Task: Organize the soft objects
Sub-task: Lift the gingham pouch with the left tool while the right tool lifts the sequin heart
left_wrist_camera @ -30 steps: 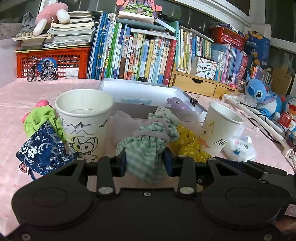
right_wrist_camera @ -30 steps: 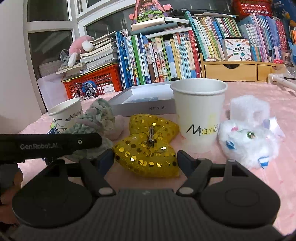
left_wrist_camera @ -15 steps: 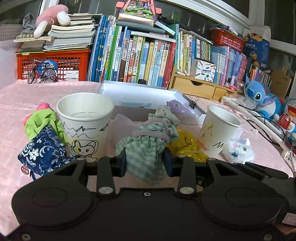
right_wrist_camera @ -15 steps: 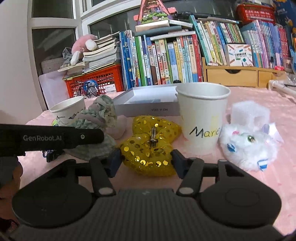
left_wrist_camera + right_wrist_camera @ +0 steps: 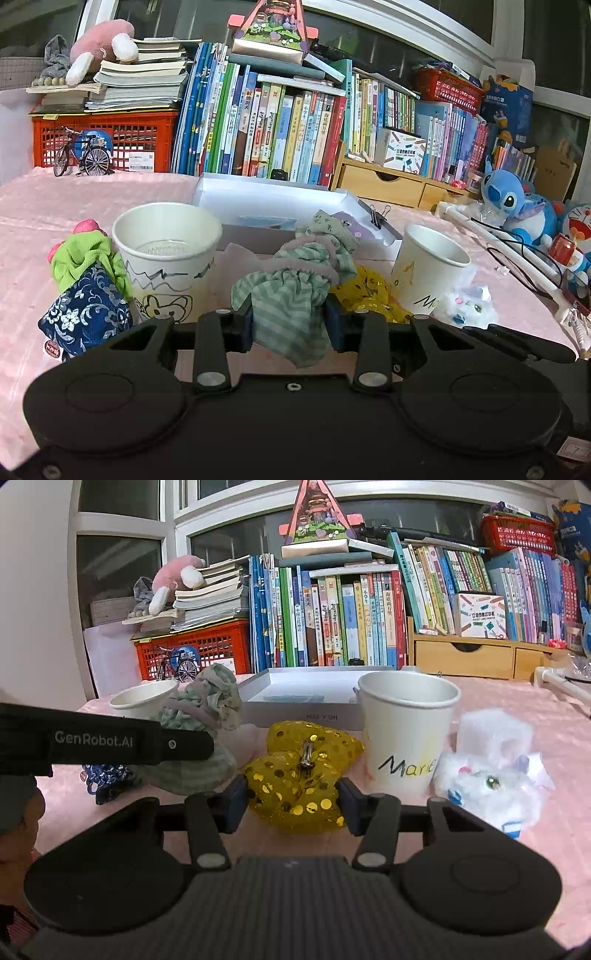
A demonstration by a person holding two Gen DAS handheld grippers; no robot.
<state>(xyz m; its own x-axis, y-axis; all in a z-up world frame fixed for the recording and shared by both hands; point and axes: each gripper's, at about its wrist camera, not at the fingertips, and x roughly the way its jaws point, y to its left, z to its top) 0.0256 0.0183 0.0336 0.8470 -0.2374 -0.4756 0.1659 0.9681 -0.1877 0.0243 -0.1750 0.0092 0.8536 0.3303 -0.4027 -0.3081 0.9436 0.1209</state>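
Note:
A green striped scrunchie (image 5: 288, 295) with a mauve band hangs between the pads of my left gripper (image 5: 290, 325), which is shut on it above the pink cloth. To its left stands a paper cup with a drawn animal (image 5: 166, 266). My right gripper (image 5: 291, 806) is closing, and both pads press the sides of a yellow sequin bow (image 5: 295, 775) that has a metal clip on top. Just behind and right of the bow stands a paper cup marked "Marie" (image 5: 406, 731). The left gripper's finger (image 5: 147, 742) and its scrunchie (image 5: 207, 705) show at the left of the right wrist view.
A blue floral scrunchie (image 5: 86, 314) and a lime green one (image 5: 83, 254) lie left of the drawn cup. A white plush cat (image 5: 491, 786) sits right of the "Marie" cup. A white flat box (image 5: 306, 701) lies behind; books, a red crate and plush toys line the back.
The right gripper's jaws have drawn in from wide apart until they press the yellow bow. The left gripper keeps its hold on the striped scrunchie and has barely moved.

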